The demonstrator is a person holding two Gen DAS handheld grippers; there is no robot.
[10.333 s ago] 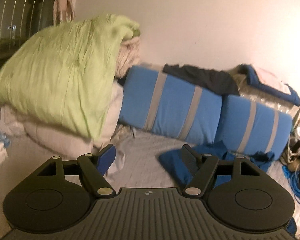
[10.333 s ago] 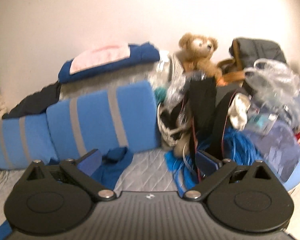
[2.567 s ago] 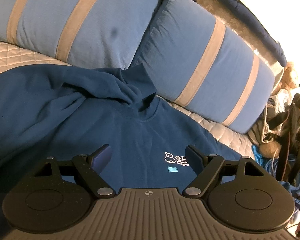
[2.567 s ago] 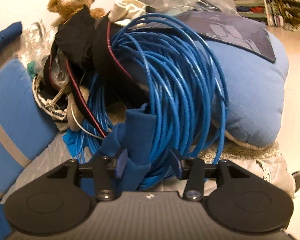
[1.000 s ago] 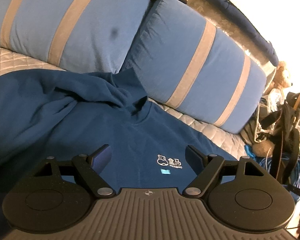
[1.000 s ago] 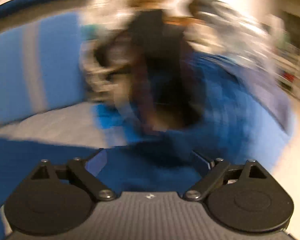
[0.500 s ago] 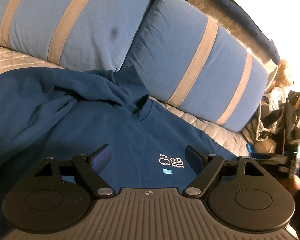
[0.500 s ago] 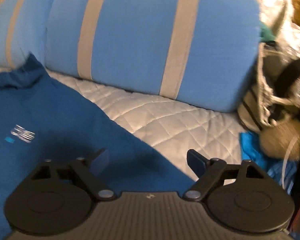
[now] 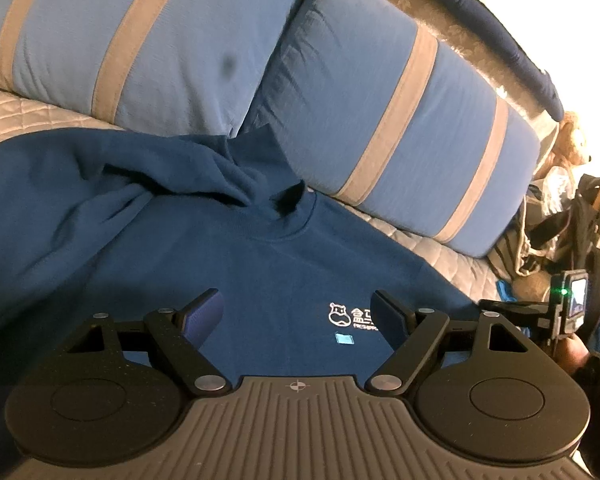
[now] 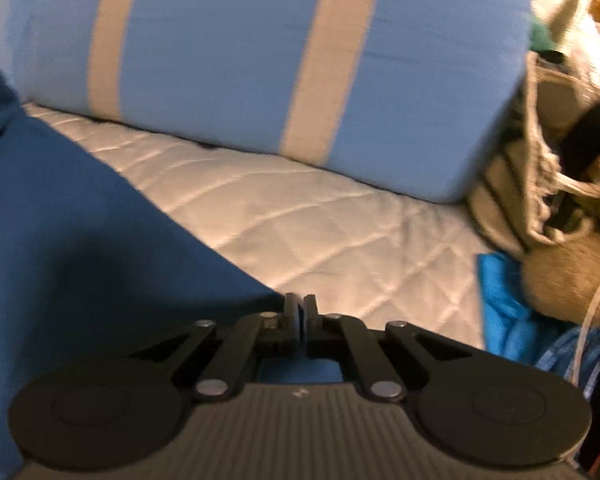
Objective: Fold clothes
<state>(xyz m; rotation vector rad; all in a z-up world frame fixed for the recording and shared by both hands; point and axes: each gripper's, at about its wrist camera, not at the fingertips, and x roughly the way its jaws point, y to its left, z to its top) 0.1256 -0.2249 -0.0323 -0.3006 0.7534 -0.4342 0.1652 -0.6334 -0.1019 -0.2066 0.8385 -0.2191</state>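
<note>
A dark blue sweatshirt (image 9: 188, 240) lies spread on the quilted bed cover (image 10: 300, 220), its collar toward the 2 striped pillows (image 9: 400, 112) along the back edge. The left gripper (image 9: 298, 314) hovers wide open over its chest logo. The right gripper (image 10: 299, 310) is closed at the sweatshirt's right edge, apparently pinching it.

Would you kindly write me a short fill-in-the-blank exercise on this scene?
1. The sweatshirt is dark ____.
2. The left gripper hovers above it with jaws ____.
3. The right gripper has its jaws ____ at the sweatshirt's edge.
4. The cushions have ____ stripes.

Missing words: blue; open; shut; grey
</note>
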